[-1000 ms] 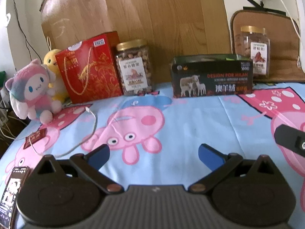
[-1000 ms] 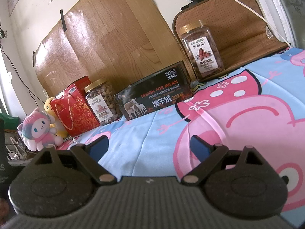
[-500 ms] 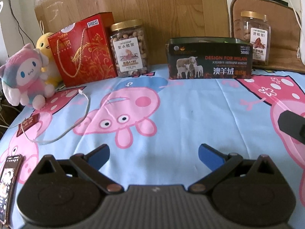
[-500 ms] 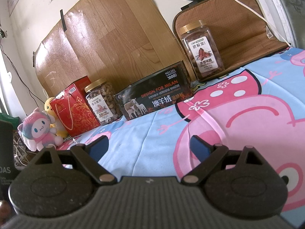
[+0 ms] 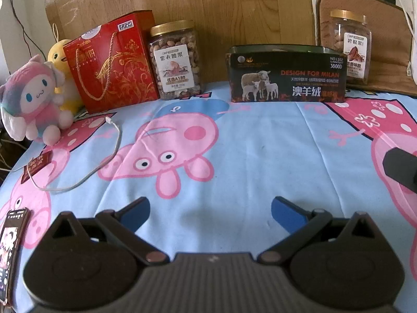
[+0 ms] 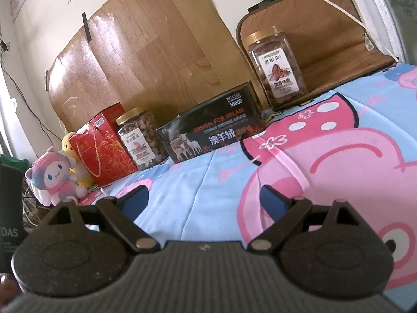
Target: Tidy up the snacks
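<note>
Evidently nothing is picked yet: the left gripper (image 5: 210, 210) and right gripper (image 6: 204, 198) both gape empty over the bed (image 5: 260, 143). The nut jar (image 5: 175, 60), pecan jar (image 6: 277, 67) and red box (image 5: 112, 62) line the back wall, likely awaiting the dark open box (image 5: 286, 78) between the jars.

Cartoon-pig bedsheet (image 5: 260, 143) in daylight; wood-grain board (image 6: 156, 52) taped to cream wall (image 6: 47, 13) along far edge.

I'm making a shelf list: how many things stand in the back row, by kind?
Nut jars: 2, cashew jar and pecan jar
Boxes: 2, red gift box and black box
Plush toys: 2, pink plush and yellow plush
Total: 6
</note>
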